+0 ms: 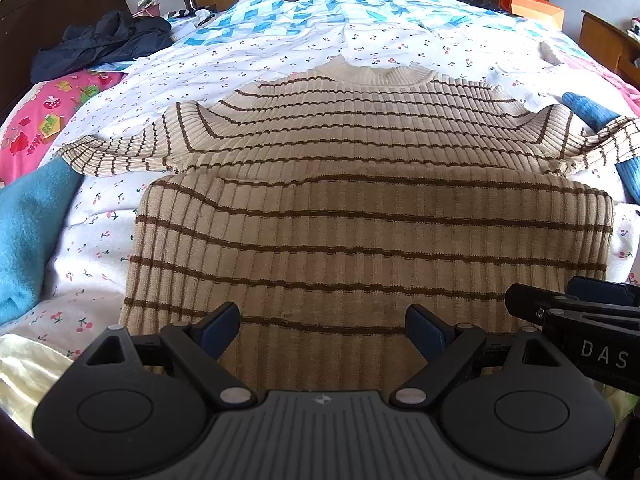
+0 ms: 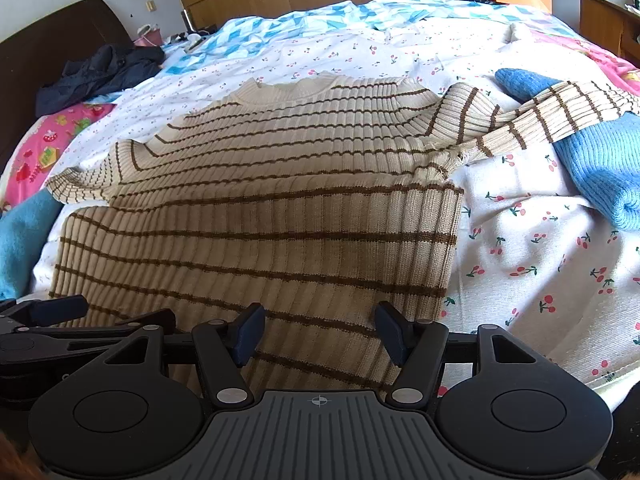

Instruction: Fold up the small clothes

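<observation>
A cream sweater with brown stripes [image 1: 360,152] lies flat on the cherry-print bedsheet [image 1: 248,52], its bottom half folded up toward the chest so the folded hem edge runs across just below the armpits. Both sleeves are spread out sideways.

The left gripper [image 1: 322,330] hovers over the near folded edge with its two blue-padded fingers [image 1: 220,322] spread wide apart and nothing between them; striped knit fills the gap beyond the tips. Off to the right of its fingers the other gripper's black frame pokes in, lettered "DAS".

The right gripper [image 2: 320,332] is likewise open, jaws wide and empty, with the sweater's near fold ahead of the fingertips and the fold's right edge just beyond the right finger.

The right wrist view shows what the left one barely catches: the right sleeve [image 2: 560,116] draped across a blue knit garment [image 2: 600,168], and a broad stretch of bare sheet to the right of the fingers. The left wrist view gives the left sleeve [image 1: 120,152] in full, ending near a teal towel [image 1: 28,232] left of the fingers, with pale yellow cloth [image 1: 24,372] at the near left corner. Both views show a dark jacket [image 1: 104,40] far ahead to the left, near the headboard, and an orange box [image 1: 532,6] far ahead to the right
</observation>
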